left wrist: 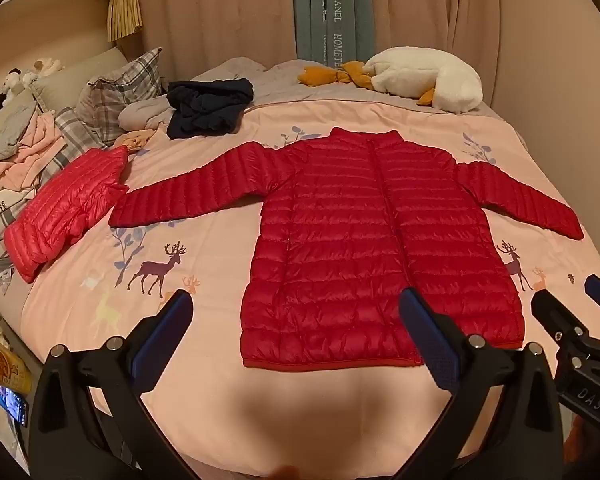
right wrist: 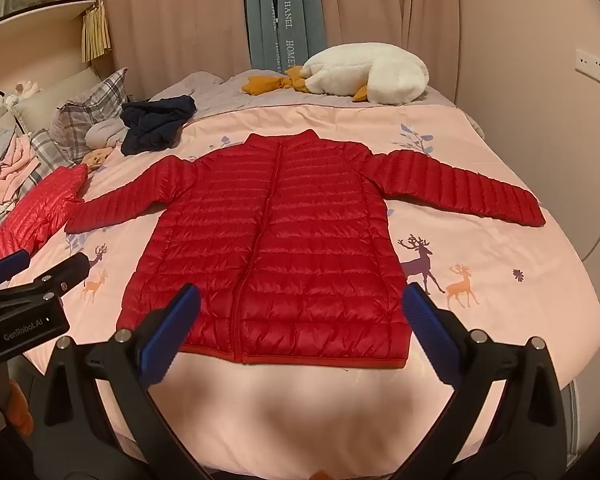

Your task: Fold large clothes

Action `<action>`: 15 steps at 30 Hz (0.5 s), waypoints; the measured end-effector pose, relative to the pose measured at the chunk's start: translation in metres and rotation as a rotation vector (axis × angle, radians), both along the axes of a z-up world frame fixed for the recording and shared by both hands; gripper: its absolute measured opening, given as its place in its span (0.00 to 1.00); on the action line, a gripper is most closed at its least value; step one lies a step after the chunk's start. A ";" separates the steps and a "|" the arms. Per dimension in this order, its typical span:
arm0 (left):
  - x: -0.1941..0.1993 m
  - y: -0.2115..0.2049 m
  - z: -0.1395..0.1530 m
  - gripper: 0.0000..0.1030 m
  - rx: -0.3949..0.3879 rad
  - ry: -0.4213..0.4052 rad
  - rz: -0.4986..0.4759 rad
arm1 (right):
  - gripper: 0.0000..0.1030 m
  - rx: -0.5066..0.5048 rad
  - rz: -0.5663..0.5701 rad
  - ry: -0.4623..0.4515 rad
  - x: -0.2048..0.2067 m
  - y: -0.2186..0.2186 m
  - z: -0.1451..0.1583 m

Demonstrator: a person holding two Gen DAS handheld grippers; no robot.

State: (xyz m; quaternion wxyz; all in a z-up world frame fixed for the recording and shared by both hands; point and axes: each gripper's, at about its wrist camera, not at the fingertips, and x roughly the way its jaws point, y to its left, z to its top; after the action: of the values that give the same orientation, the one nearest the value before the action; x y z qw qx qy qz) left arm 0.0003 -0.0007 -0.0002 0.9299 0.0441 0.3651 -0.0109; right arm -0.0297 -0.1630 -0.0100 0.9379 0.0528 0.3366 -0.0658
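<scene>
A red quilted puffer jacket (left wrist: 364,232) lies flat and zipped on the pink bedspread, front up, collar away from me, both sleeves spread out to the sides. It also shows in the right wrist view (right wrist: 284,240). My left gripper (left wrist: 296,312) is open and empty, held above the jacket's hem. My right gripper (right wrist: 302,304) is open and empty, also above the hem. The right gripper shows at the right edge of the left wrist view (left wrist: 576,316). The left gripper shows at the left edge of the right wrist view (right wrist: 40,272).
A folded lighter red puffer (left wrist: 64,208) lies left of the left sleeve. A dark navy garment (left wrist: 208,108), plaid pillows (left wrist: 116,92) and a clothes pile sit at the back left. A white goose plush (left wrist: 424,76) lies at the far edge. The bedspread (left wrist: 204,264) has deer prints.
</scene>
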 end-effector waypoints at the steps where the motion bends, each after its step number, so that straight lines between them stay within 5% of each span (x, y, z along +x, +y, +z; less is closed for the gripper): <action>1: 0.000 0.000 0.000 0.99 0.001 0.001 0.001 | 0.98 -0.002 0.000 -0.003 0.000 0.000 0.000; 15: 0.000 -0.013 0.004 0.99 -0.007 -0.001 -0.013 | 0.98 0.005 0.000 0.003 0.002 -0.001 -0.002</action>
State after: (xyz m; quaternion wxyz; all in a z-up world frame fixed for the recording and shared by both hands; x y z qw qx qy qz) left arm 0.0007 -0.0132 0.0034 0.9300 0.0431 0.3645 -0.0181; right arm -0.0282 -0.1645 -0.0120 0.9372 0.0548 0.3383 -0.0649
